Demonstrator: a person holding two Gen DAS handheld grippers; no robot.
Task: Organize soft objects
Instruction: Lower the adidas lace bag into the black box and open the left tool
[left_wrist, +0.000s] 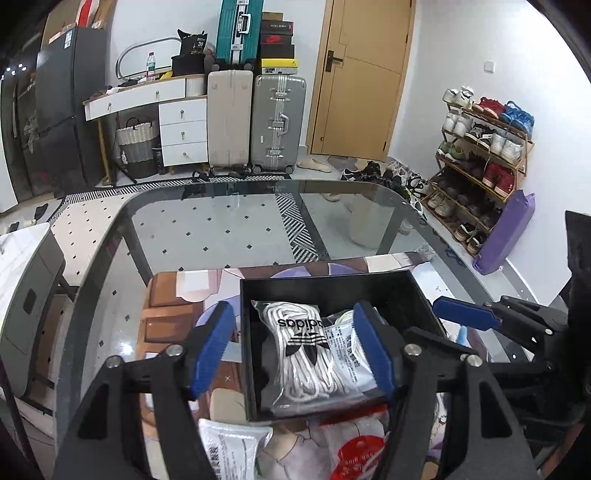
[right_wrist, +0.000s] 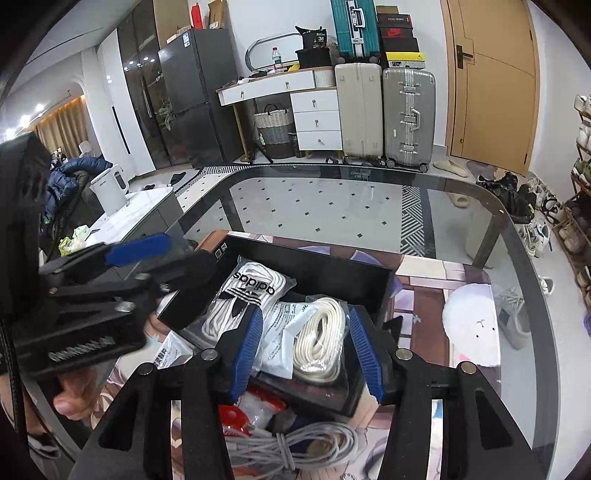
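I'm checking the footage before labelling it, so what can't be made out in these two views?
- Near part of the black box: left wrist view, covered by the left tongs.
- Red-and-white packet: both views, mostly behind tong arms and cut by the bottom edge.
- Grey cable: right wrist view, its ends hidden behind the right tongs.
- Print on the white packets: too small.

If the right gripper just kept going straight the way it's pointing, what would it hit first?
Most likely the bagged coil of cream cord lying in the black box. It sits squarely between the open fingers of the right gripper, just ahead of them. Depth is hard to judge in this fisheye view.
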